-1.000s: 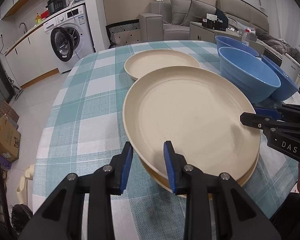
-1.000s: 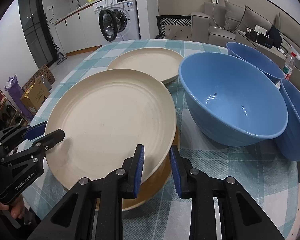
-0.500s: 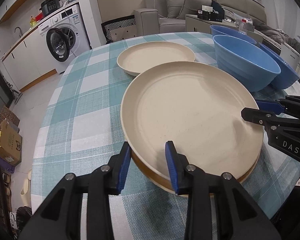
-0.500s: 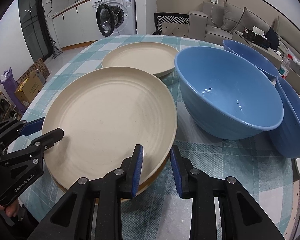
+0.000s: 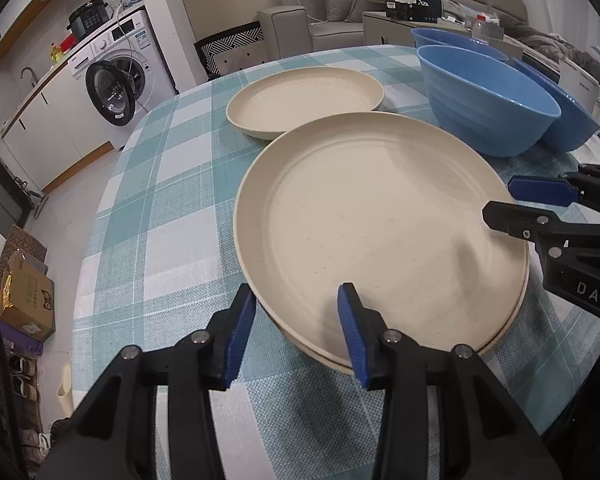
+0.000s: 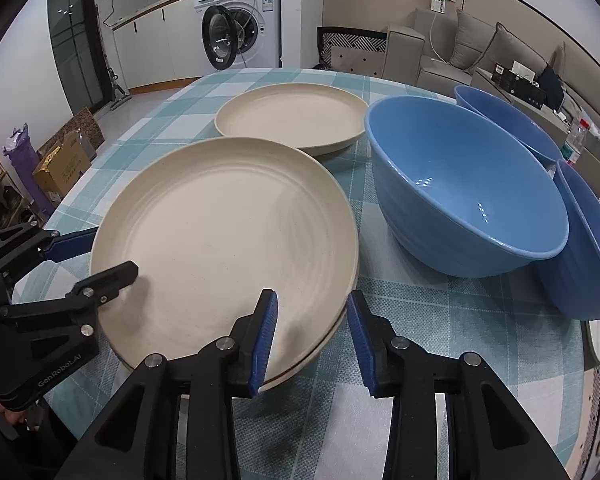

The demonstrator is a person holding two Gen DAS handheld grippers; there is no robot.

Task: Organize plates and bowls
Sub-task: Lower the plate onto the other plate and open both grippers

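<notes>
Matte cream round plate (image 5: pixel 380 216) stacked; ribbed blue bowl (image 6: pixel 460 184) beside.

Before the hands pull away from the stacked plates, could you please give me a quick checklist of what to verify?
1. Top plate nested on the plate beneath: ok, edges nearly aligned.
2. Left gripper letting go: ok, jaws opening, pads astride the rim, not pressing.
3. Right gripper letting go: ok, jaws opening, pads clear of the rim.
4. Stack fully on the table: ok.
5. Third plate left to stack: not ok, sits apart behind.
6. Blue bowls nested: not ok, three stand separately.
</notes>
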